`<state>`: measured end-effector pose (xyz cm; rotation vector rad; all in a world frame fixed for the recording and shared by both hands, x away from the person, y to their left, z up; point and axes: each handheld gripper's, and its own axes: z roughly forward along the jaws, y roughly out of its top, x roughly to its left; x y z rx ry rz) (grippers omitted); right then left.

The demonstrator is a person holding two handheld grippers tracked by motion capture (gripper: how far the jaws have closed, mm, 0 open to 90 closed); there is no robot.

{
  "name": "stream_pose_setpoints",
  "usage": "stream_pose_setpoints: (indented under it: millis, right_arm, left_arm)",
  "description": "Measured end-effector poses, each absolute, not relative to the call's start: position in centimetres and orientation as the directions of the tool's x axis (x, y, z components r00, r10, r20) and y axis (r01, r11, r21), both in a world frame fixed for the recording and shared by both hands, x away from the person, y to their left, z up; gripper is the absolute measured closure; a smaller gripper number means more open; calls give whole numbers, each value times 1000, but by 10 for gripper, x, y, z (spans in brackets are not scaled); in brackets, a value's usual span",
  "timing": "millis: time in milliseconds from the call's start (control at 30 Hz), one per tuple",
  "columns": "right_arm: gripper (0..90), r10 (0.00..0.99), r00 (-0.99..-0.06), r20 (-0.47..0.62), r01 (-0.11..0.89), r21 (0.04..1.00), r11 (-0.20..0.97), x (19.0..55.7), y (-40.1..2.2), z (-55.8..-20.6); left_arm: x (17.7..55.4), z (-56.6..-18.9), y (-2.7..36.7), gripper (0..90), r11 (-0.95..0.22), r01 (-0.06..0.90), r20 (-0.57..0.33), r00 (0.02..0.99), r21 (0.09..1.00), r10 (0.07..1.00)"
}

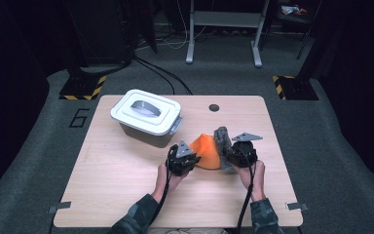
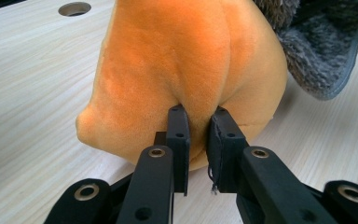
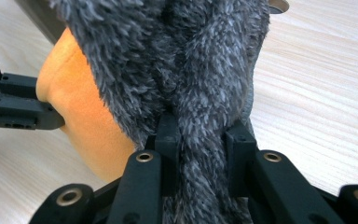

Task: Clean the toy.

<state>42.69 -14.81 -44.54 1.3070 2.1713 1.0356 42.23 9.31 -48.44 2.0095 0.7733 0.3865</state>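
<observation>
Dark curtains and a grey carpet ring the pale wooden table (image 1: 126, 195), where a person stands with a gripper in each hand. Near the middle of the table, towards the right, sits an orange plush toy (image 1: 205, 150) with a grey furry part (image 1: 222, 139) on its right side; I can't say what kind of toy it is.

From the left, the left gripper (image 2: 199, 125) has its jaws nearly together, pinching a fold of the orange plush. The right gripper (image 3: 199, 135) comes in from the other side with its jaws closed tight on a thick tuft of the grey fur. Holding it at opposite ends looks like a way to keep the soft thing from flopping, so both hands can lift or carry it together.

Behind and to the left, well apart from the toy, stands a white storage box (image 1: 146, 117) with its lid on and a handle on top. My guess is that the toy is meant to go there, though the lid would have to come off first.
</observation>
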Motion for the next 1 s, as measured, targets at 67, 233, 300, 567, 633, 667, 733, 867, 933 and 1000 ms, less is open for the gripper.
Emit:
stream_pose_setpoints:
  millis: [67,233,300,567,633,667,733,867,933,1000]
  right_arm:
    - [721,876,-481,37,569,773,280,427,-149,-444]
    - [720,876,-483,8,544,787,292,420,-142,-428]
    - [720,867,-499,-7,524,794,308,418,-135,-420]
    - [715,835,-548,-49,484,795,364,426,-99,-411]
    - [716,841,-540,-28,497,796,346,428,-99,-413]
    - [716,839,-542,-35,495,794,353,428,-100,-413]
    - [715,843,-537,-39,498,792,354,428,-102,-414]
    - [715,858,-512,-33,519,784,340,426,-113,-418]
    - [715,868,-497,-24,531,782,326,426,-119,-421]
    - [715,871,-491,-19,538,779,321,427,-126,-426]
  left_arm:
    - [422,-484,93,801,-379,369,-30,749,849,662]
    - [423,-483,95,801,-368,378,-42,744,849,667]
    - [422,-483,95,801,-366,378,-44,744,850,667]
    - [422,-482,95,801,-365,379,-48,746,850,664]
    - [423,-483,95,801,-363,382,-53,747,850,662]
    - [423,-483,95,801,-365,382,-52,748,849,662]
    - [423,-483,94,801,-364,381,-51,747,850,663]
    - [423,-484,94,802,-359,384,-56,745,850,664]
    - [424,-484,94,802,-362,385,-55,746,849,664]
    - [423,-484,93,801,-367,384,-51,746,847,664]
